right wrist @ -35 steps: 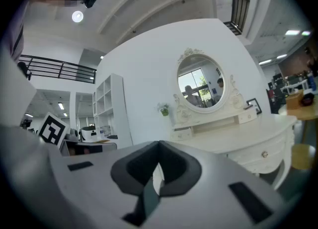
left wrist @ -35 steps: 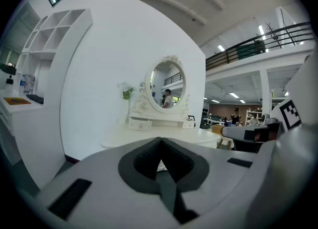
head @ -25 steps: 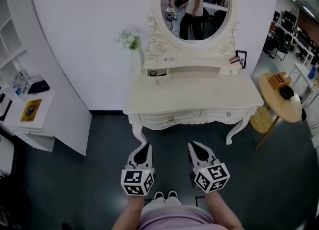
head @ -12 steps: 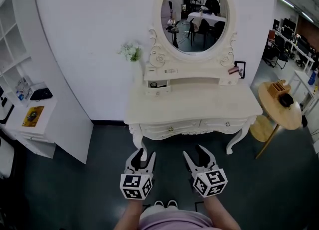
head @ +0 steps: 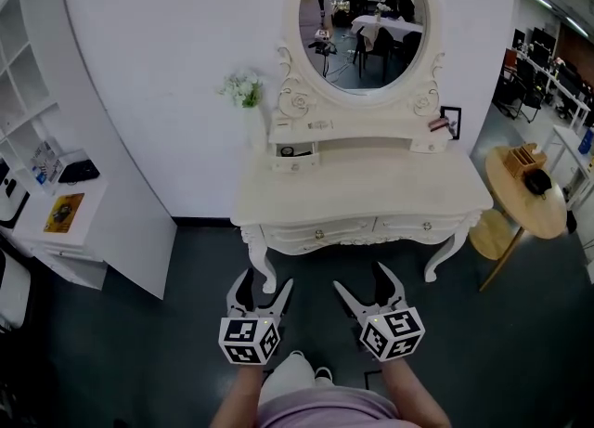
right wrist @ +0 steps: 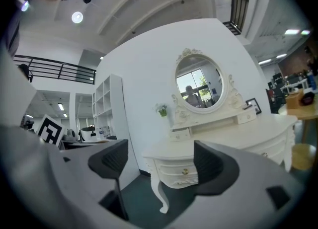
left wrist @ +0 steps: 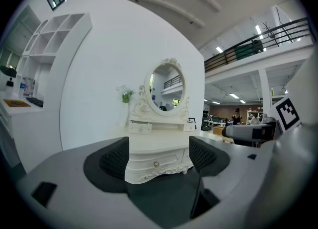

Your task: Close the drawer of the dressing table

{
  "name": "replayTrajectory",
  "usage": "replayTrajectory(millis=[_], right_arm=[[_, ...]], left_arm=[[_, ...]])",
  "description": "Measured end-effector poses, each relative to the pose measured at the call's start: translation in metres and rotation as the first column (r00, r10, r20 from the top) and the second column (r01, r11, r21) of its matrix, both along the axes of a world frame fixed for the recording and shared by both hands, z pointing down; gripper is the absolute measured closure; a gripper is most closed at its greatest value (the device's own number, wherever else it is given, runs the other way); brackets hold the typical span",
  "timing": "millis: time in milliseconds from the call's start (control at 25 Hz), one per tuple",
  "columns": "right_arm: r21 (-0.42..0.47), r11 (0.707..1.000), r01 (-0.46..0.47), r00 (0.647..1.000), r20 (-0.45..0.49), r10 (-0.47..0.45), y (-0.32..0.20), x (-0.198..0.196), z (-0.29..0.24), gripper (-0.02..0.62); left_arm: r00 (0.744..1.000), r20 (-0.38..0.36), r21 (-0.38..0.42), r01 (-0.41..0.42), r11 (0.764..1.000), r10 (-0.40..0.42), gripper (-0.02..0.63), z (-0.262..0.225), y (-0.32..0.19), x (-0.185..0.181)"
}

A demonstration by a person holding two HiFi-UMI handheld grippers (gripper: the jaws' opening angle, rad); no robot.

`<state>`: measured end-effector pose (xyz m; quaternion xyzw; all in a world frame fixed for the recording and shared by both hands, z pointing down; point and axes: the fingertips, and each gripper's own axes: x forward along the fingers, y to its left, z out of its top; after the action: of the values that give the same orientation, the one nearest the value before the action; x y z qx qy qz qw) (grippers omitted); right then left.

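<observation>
wall [head: 167, 36]: white; floor [head: 121, 343]: dark; left: white shelving [head: 102, 166]; right: round wooden table [head: 518, 209]

Head view looks down; all three share dressing table [head: 362, 185].

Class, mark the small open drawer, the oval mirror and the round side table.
small open drawer [head: 297, 163], head view, front panel
oval mirror [head: 364, 22], head view, glass centre
round side table [head: 518, 209], head view, bare top
</observation>
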<state>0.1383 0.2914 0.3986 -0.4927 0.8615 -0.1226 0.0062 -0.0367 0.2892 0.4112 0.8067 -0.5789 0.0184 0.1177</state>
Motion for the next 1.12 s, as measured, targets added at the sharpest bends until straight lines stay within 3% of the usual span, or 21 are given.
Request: replayTrajectory(millis=[440,1120], right_arm=[[-0.028,1.0,0.008,1.0,0.001,-0.008,-0.061,-0.009,0.008,0.15],[-0.056,0.997,-0.052,0.998,-0.05,0.049,-0.254,-0.047,0.015,0.149]], left_arm=[[1.0,-0.007,-0.024,0.031,0.999,-0.031,0.219,0.015,-0.062,-0.021],[1.0,0.004,0.002,-0.029,1.0,0.028,0.212,0.014,-0.272,-0.063]])
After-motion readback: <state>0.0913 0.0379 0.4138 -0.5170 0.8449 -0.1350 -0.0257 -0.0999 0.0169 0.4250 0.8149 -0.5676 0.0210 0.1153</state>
